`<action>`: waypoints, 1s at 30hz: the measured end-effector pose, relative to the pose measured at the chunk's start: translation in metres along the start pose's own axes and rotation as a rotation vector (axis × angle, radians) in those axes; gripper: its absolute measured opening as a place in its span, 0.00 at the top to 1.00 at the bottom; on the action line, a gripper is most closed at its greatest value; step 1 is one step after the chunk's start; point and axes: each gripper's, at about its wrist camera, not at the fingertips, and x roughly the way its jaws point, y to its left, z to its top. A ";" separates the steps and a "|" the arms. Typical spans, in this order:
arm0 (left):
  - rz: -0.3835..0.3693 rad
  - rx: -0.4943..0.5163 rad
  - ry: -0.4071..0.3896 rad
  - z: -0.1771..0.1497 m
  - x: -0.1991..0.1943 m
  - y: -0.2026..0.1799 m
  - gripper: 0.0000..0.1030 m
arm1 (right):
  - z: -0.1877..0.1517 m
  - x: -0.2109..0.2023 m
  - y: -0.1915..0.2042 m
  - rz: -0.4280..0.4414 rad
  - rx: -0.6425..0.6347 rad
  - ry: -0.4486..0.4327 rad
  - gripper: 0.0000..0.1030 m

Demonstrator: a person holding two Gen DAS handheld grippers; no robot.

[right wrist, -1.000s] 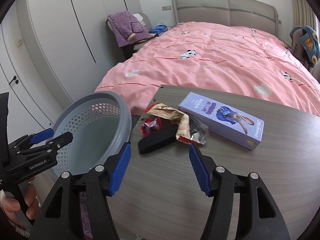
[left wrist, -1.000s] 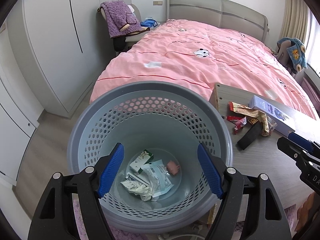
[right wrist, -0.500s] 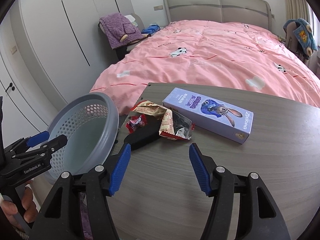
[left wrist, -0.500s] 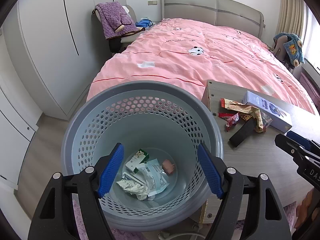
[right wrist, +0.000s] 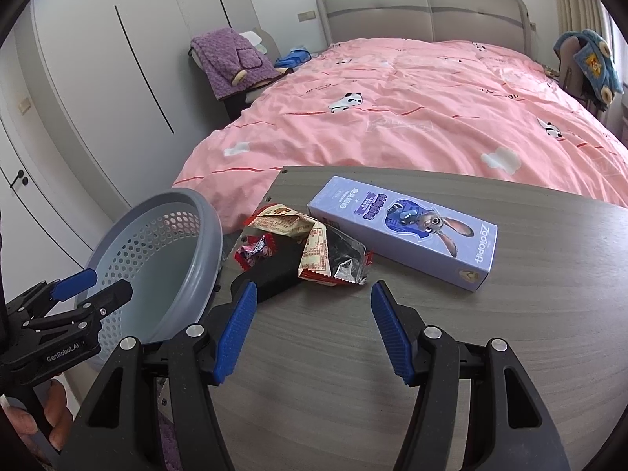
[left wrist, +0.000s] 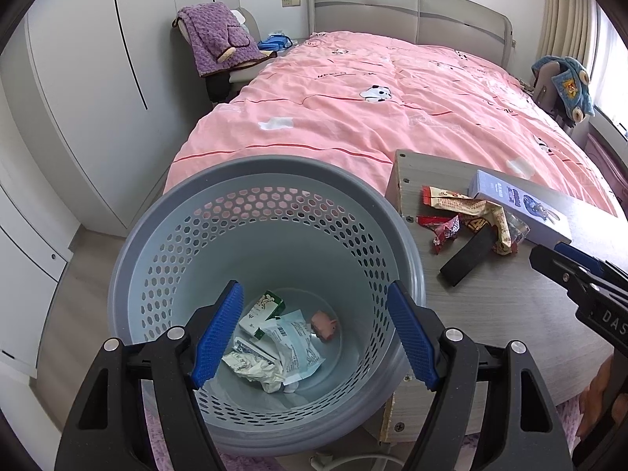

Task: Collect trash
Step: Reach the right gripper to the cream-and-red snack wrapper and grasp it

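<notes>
With the left gripper (left wrist: 314, 337) hanging wide and empty over the trash basket (left wrist: 408, 259), the right gripper (right wrist: 314, 329), jaws parted and empty, faces the wrappers (right wrist: 310, 247) just beside that basket on the worktop (right wrist: 451, 353), apparently the next pick, needing a forward reach

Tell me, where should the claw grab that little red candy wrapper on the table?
Probably by a twisted end of the little red candy wrapper, coming down from above. It lies flat and crinkled on the table near the edge by the bin, beside a black block that crowds its right side. The right claw is open and empty, closest to it.
</notes>
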 end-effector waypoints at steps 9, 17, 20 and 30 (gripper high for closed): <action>-0.004 0.003 0.010 0.000 0.005 -0.002 0.29 | 0.015 0.017 -0.001 0.002 -0.008 0.006 0.43; -0.006 -0.003 0.016 0.000 0.009 -0.002 0.30 | 0.026 0.034 0.002 -0.009 -0.027 0.025 0.53; -0.008 -0.006 0.020 -0.001 0.011 -0.001 0.30 | 0.027 0.038 0.003 -0.014 -0.034 0.033 0.55; -0.015 -0.014 0.025 -0.001 0.014 0.003 0.30 | 0.031 0.055 0.007 -0.050 -0.058 0.064 0.68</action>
